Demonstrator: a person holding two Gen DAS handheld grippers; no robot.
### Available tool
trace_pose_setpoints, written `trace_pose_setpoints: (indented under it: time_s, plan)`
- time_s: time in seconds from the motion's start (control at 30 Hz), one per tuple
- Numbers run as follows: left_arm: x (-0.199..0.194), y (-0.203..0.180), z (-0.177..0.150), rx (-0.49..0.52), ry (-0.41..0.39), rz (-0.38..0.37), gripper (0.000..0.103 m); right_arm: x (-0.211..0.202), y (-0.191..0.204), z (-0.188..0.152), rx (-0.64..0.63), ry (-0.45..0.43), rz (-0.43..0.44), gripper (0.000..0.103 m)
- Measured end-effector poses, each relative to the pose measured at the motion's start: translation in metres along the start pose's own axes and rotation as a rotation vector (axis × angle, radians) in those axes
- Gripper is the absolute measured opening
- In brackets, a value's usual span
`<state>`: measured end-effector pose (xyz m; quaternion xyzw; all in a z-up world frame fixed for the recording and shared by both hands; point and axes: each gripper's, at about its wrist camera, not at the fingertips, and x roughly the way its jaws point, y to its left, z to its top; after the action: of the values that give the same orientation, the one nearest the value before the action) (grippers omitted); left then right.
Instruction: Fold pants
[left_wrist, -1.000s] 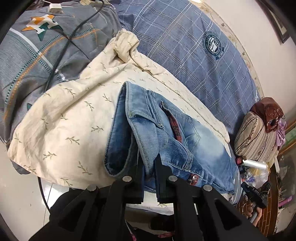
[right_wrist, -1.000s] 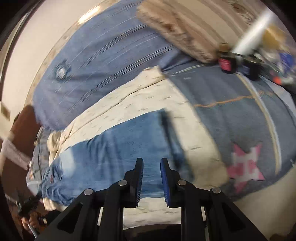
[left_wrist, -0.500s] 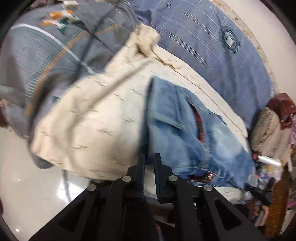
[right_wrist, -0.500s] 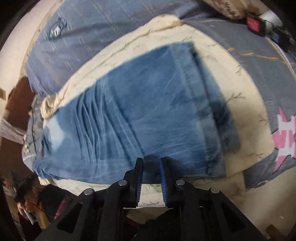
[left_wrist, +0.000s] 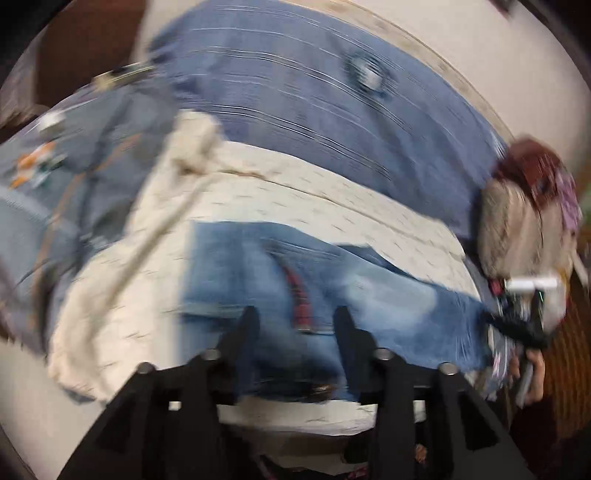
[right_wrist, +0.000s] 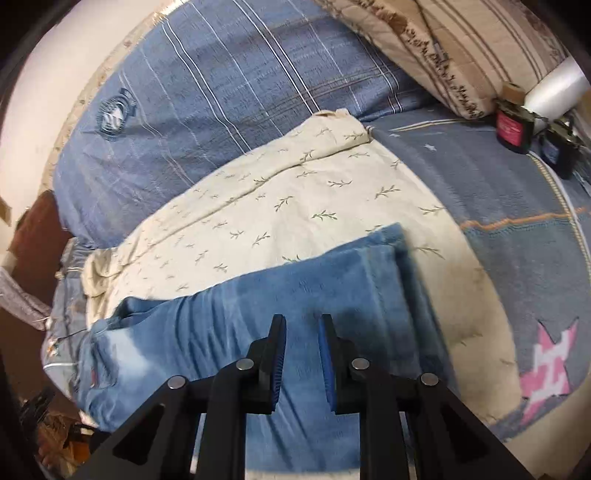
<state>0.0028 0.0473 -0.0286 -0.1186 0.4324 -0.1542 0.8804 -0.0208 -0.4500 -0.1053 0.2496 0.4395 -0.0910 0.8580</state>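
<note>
Jeans (right_wrist: 258, 332) lie flat; left gripper (left_wrist: 295, 321) has just opened, empty; right gripper (right_wrist: 303, 332) slightly apart, empty: grab the hem squarely.

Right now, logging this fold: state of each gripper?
Left gripper: open, jaws just opened, off the jeans.
Right gripper: open, holding nothing.
</note>
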Motion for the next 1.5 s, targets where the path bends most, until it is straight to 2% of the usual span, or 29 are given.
trace_pose_setpoints:
  time_s: [0.1,0.17,0.23,0.33,0.4,0.5,0.53,0.6,0.73,0.77,0.8,0.83,0.87,0.93,1.0,1.07,1.13,1.2,1.43,1.5]
  plan:
    - [0.03,-0.034,-0.004,0.095,0.039,-0.033,0.047,0.024,-0.003,0.005,0.012,0.017,-0.084,0.021]
    - [0.053,-0.044,-0.01,0.12,0.081,-0.018,0.047,0.037,-0.016,0.008,0.039,0.034,-0.11,0.021]
    - [0.073,-0.041,-0.023,0.105,0.146,-0.029,0.047,0.038,-0.024,0.012,0.051,0.002,-0.085,0.02]
    - [0.098,-0.026,-0.051,0.098,0.26,0.03,0.044,0.04,-0.027,0.019,0.043,-0.015,-0.095,0.02]
    - [0.096,-0.022,-0.064,0.118,0.248,0.03,0.042,0.04,-0.024,0.021,0.036,-0.021,-0.116,0.02]
    - [0.091,-0.026,-0.066,0.152,0.25,0.033,0.043,0.032,-0.01,0.021,0.019,-0.029,-0.14,0.021]
    - [0.087,-0.025,-0.062,0.129,0.254,0.023,0.043,0.028,-0.004,0.02,0.008,-0.039,-0.117,0.021]
    - [0.081,-0.028,-0.058,0.114,0.242,0.003,0.043,0.015,0.017,0.018,-0.045,-0.076,0.005,0.021]
    - [0.065,-0.05,-0.05,0.161,0.175,-0.064,0.043,-0.009,0.077,0.01,-0.222,-0.148,0.23,0.022]
    - [0.063,-0.056,-0.049,0.175,0.16,-0.086,0.043,-0.011,0.091,0.008,-0.251,-0.157,0.282,0.025]
    - [0.064,-0.06,-0.047,0.182,0.151,-0.099,0.043,-0.013,0.106,0.006,-0.272,-0.16,0.329,0.043]
    - [0.066,-0.066,-0.047,0.193,0.139,-0.117,0.043,-0.012,0.119,0.005,-0.284,-0.159,0.356,0.082]
    - [0.069,-0.069,-0.046,0.199,0.136,-0.121,0.043,-0.012,0.129,0.002,-0.289,-0.169,0.377,0.09]
    - [0.079,-0.076,-0.047,0.215,0.145,-0.121,0.043,-0.007,0.15,0.0,-0.303,-0.192,0.432,0.09]
    - [0.091,-0.076,-0.047,0.211,0.157,-0.121,0.043,0.01,0.171,0.003,-0.334,-0.139,0.376,0.089]
    - [0.105,-0.072,-0.053,0.195,0.187,-0.117,0.043,0.029,0.189,0.002,-0.392,-0.059,0.335,0.081]
    - [0.119,-0.063,-0.065,0.159,0.244,-0.113,0.043,0.055,0.208,0.001,-0.477,0.012,0.268,0.061]
    - [0.118,-0.059,-0.071,0.153,0.226,-0.131,0.042,0.073,0.22,-0.001,-0.549,0.078,0.241,0.048]
    - [0.117,-0.052,-0.074,0.181,0.228,-0.169,0.042,0.107,0.267,-0.025,-0.827,0.219,0.191,0.047]
    - [0.118,-0.049,-0.076,0.197,0.22,-0.173,0.042,0.113,0.272,-0.03,-0.88,0.236,0.178,0.047]
